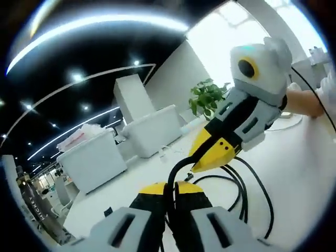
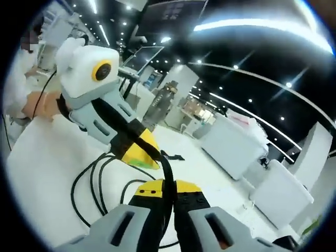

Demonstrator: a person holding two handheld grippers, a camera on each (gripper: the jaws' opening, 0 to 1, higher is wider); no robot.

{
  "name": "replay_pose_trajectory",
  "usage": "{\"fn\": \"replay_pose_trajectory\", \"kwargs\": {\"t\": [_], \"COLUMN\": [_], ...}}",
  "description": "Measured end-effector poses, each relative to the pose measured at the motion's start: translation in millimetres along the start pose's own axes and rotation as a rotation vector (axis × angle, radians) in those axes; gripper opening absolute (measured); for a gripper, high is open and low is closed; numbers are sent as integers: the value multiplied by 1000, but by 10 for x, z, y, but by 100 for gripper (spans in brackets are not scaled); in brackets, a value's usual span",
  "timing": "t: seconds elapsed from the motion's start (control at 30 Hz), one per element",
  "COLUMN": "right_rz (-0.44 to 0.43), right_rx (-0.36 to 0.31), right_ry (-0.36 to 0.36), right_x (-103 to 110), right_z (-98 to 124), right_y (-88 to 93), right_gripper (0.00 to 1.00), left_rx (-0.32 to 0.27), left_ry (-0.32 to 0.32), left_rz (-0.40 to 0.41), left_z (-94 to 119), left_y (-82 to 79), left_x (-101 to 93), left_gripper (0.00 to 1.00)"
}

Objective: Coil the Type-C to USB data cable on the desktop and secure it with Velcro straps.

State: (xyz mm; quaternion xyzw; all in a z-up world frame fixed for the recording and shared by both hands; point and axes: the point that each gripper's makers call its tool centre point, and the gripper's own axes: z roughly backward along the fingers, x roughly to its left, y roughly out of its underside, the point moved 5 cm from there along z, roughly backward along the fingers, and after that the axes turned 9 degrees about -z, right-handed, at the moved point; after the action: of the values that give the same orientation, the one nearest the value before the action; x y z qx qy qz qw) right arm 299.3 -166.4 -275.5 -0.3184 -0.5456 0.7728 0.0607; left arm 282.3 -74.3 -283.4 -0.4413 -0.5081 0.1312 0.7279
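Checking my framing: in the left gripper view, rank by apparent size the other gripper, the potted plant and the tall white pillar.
1. Right gripper, largest, though nearness inflates it.
2. White pillar.
3. Potted plant, smallest.

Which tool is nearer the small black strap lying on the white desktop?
Left, probably: small black strap lies just beyond left tool tip; right tool sits farther back.

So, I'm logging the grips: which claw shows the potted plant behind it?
The right claw, seen in the left gripper view: the green plant stands just behind it. Both claws pinch the black cable.
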Motion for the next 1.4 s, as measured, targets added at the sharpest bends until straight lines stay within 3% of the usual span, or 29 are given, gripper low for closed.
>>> {"fn": "replay_pose_trajectory", "kwargs": {"t": [0.13,0.27,0.33,0.4,0.47,0.53,0.6,0.7,0.87,1.0,1.07,1.27,1.4], "right_rz": [-189,-432,-491,-559,-601,-565,-551,-517,-442,-400,-331,-250,-238], "right_rx": [-75,-150,-185,-239,-253,-174,-124,-26,76,95,99,91,101], "right_ry": [-29,-54,-72,-29,13,92,116,114,70,22,-20,-129,-154], "right_x": [0,-86,-149,-307,-464,-599,-626,-579,-445,-371,-316,-91,-39], "right_z": [-25,43,99,149,189,172,102,-23,-246,-436,-546,-830,-978], "right_y": [35,-38,-76,-96,-42,151,323,575,808,800,751,644,633], "right_gripper": [7,20,20,15,15,15,15,20,23,23,23,23,22], "left_rx": [-4,30,33,39,49,49,45,26,-23,-62,-87,-138,-159], "left_ry": [-30,-63,-95,-109,-121,-124,-123,-122,-105,-116,-128,-156,-164], "left_rz": [35,48,71,87,84,89,84,64,42,-17,-36,-15,-10], "left_z": [-25,-20,-9,8,18,24,37,72,95,147,186,301,364], "left_y": [47,126,143,150,167,171,148,87,-25,-135,-190,-276,-320], "left_x": [50,108,164,190,198,199,179,159,146,152,173,307,368], "left_gripper": [4,4,4,4,4,4,4,4,4,4,4,4,4]}}
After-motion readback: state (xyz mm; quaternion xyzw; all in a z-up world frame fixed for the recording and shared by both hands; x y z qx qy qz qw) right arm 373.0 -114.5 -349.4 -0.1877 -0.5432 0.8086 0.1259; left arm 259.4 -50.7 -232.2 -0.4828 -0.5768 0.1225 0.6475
